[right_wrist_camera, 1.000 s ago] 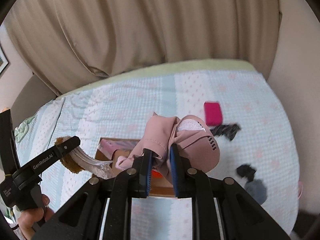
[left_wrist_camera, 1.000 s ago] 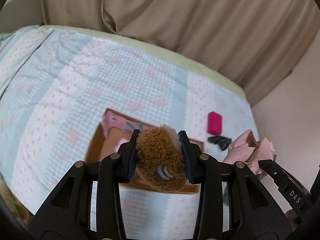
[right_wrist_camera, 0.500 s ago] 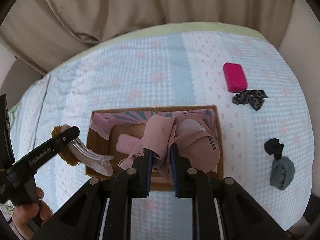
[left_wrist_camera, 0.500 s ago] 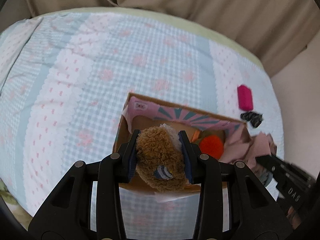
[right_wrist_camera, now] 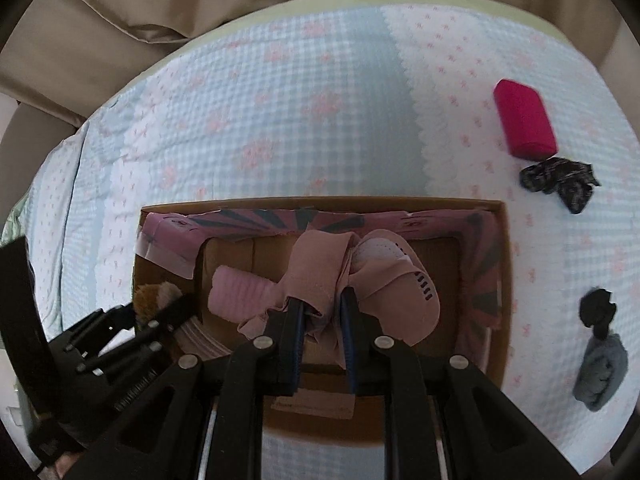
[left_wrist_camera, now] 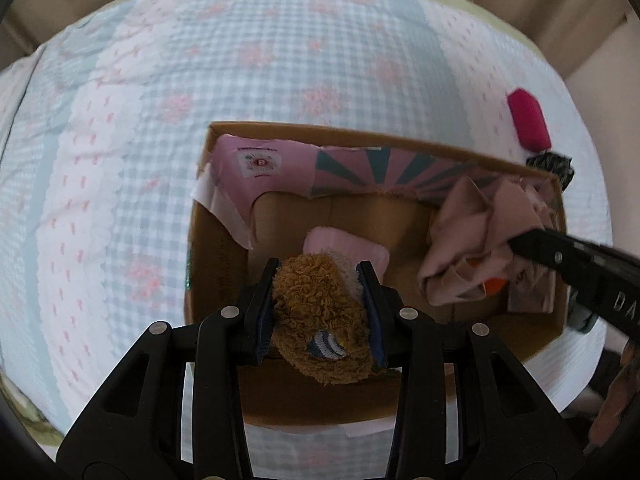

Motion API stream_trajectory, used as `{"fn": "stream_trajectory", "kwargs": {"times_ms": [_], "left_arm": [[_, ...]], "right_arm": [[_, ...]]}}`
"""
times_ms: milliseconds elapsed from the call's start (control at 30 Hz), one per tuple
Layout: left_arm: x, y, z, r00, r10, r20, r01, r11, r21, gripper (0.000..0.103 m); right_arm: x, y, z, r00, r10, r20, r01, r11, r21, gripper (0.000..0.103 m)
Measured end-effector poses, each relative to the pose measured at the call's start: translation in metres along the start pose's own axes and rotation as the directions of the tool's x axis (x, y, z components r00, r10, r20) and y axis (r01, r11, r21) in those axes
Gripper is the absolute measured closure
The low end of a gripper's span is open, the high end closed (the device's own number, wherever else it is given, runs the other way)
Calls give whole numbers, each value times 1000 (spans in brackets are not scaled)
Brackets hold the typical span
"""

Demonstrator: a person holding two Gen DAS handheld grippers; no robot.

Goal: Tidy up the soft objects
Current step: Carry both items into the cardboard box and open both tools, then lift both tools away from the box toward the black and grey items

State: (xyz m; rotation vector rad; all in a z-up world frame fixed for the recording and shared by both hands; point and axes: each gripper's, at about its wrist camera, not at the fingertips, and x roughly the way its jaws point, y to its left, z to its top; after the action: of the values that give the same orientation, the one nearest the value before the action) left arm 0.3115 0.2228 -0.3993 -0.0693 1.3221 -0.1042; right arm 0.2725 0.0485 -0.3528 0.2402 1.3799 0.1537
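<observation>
An open cardboard box (left_wrist_camera: pixel 218 236) (right_wrist_camera: pixel 505 264) with a pink printed inner flap lies on the bed. My left gripper (left_wrist_camera: pixel 318 280) is shut on a brown fuzzy sock (left_wrist_camera: pixel 320 312) and holds it over the box's near left part. My right gripper (right_wrist_camera: pixel 322 300) is shut on a dusty-pink fabric bundle (right_wrist_camera: pixel 384 284) and holds it over the box's middle; the bundle also shows in the left wrist view (left_wrist_camera: pixel 476 236). A pink rolled cloth (left_wrist_camera: pixel 352 250) (right_wrist_camera: pixel 236 290) lies inside the box. An orange item (left_wrist_camera: pixel 494 285) peeks out under the bundle.
On the blue-and-pink checked bedspread (right_wrist_camera: pixel 280 120), right of the box, lie a magenta roll (right_wrist_camera: pixel 524 124), a dark patterned sock (right_wrist_camera: pixel 560 178), a black sock (right_wrist_camera: pixel 598 310) and a grey sock (right_wrist_camera: pixel 602 372). Beige curtains (right_wrist_camera: pixel 160 0) hang behind the bed.
Both grippers have come down and forward over the box with their loads. The box now looks much larger, and the pink bundle and brown sock hang inside its rim.
</observation>
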Motion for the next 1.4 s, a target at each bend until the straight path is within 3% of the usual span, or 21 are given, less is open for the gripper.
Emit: {"fn": "stream_trajectory", "kwargs": {"times_ms": [67,133,167,200,233,267,300,500,833,1133,1400], "left_arm": [[2,-4,-1,1000,9,1,-9,1000,22,59],[2,-7,-1,1000,10,7,-10,999,41,31],[4,-8,-1,1000,0,2,0,998,55,4],[6,-11,-2,1000,3,-5,-3,997,71,0],[6,-15,-4,1000,16,-4,-16,996,89,0],[6,-17,-6,1000,22,3,-22,994,106,0],[7,-20,-8,1000,22,-2,-22,991,130,0],[7,-24,-13,1000,19,-18,-16,989,144,0],[-24,-20,-13,999,14,38,-19,991,131,0],[-80,-19,-26,993,2,115,-16,993,115,0],[-144,-24,-46,978,-3,206,-22,993,118,0]], "right_arm": [[5,-1,4,1000,19,-16,-19,1000,3,87],[11,-1,9,999,20,-31,-20,1000,2,83],[15,-1,12,999,13,-47,-13,1000,-1,72],[18,-2,13,998,4,-60,-4,1000,-1,48],[21,-4,14,998,-2,-67,2,1000,3,33],[23,-6,15,998,2,-68,-1,1000,4,7],[23,-8,15,998,11,-67,-11,1000,5,1],[20,-16,11,998,12,-66,-11,1000,19,1],[-8,-4,7,1000,11,-8,-12,1000,-11,1],[-54,14,-10,999,7,43,-5,999,-39,1],[-119,33,-35,989,-11,145,23,997,-79,1]]}}
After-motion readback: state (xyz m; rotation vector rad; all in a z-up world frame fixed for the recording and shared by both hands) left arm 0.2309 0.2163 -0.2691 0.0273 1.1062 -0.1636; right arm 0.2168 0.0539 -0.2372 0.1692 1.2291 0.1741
